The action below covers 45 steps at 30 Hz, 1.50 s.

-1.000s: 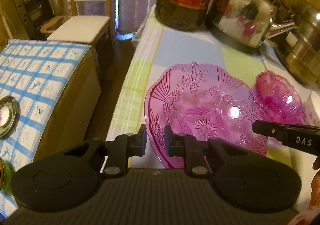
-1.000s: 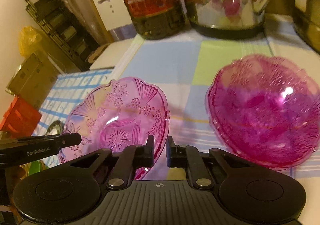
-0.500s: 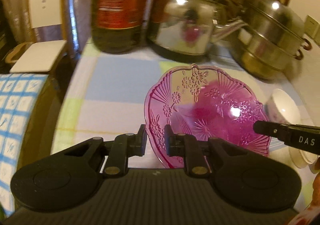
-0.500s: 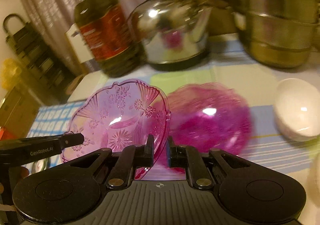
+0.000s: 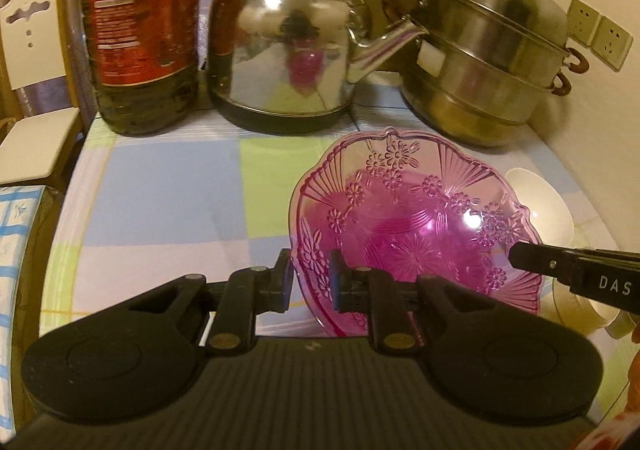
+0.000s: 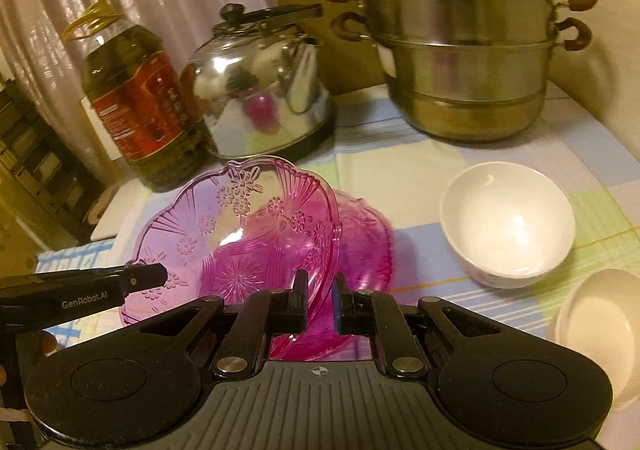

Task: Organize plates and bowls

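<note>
Both tools, left tool [image 5: 311, 277] and right tool [image 6: 321, 300], clamp opposite rims of the pink plate [image 5: 416, 226].

Two translucent pink plastic dishes with pressed flower patterns were there: one held up [image 6: 240, 234], one on the cloth behind it [image 6: 364, 242]. Two white round ceramic bowls [image 6: 506, 223] [image 6: 596, 334] stood nearby. One steel kettle [image 5: 288, 49], one stacked steel steamer pot [image 6: 460, 49] and one large oil bottle [image 5: 140, 25] completed the count.
</note>
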{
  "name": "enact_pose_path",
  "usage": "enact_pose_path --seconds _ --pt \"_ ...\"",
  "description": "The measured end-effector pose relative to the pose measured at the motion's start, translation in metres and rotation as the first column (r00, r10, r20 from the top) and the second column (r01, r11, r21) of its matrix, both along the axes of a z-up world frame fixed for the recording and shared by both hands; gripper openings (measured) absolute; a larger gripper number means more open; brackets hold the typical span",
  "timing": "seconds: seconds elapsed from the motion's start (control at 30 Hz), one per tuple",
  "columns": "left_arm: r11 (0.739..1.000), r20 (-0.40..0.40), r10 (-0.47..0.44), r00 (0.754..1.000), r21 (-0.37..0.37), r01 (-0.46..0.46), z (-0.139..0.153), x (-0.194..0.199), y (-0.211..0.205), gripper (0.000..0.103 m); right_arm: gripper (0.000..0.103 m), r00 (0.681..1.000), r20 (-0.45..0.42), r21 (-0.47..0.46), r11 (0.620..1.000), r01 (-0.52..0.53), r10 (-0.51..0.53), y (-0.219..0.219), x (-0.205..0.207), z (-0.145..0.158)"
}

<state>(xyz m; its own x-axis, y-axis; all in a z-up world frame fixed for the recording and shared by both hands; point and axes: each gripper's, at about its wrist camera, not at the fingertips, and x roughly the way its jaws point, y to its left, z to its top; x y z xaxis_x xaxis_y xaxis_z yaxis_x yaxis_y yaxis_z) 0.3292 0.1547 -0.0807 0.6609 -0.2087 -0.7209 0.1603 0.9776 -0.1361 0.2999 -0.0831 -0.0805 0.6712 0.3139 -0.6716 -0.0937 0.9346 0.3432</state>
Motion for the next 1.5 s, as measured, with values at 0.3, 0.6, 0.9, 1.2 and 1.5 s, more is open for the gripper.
enact_pose_path --seconds 0.3,0.6,0.9,1.2,1.5 --pt "1.000 -0.005 -0.017 1.000 0.004 0.017 -0.005 0.010 -0.007 0.017 0.012 1.000 -0.006 -0.009 1.000 0.019 -0.019 -0.005 0.006 -0.005" --pt "1.000 -0.004 -0.023 1.000 0.011 0.023 -0.007 0.015 -0.010 0.017 0.012 1.000 -0.010 -0.009 1.000 0.024 -0.024 -0.008 0.013 -0.006" --pt "0.999 -0.011 -0.028 1.000 0.020 0.029 -0.013 0.023 -0.015 0.017 0.012 0.999 -0.019 -0.015 0.999 0.030 -0.030 -0.010 0.020 -0.012" --pt "0.999 -0.030 -0.037 0.999 0.036 0.038 -0.024 0.032 -0.020 0.017 0.012 0.998 -0.046 -0.022 0.999 0.038 -0.039 -0.012 0.029 -0.026" --pt "0.998 -0.059 -0.040 0.997 0.035 0.042 -0.036 0.043 -0.023 0.017 0.012 0.996 -0.074 -0.034 0.999 0.043 -0.045 -0.011 0.040 -0.038"
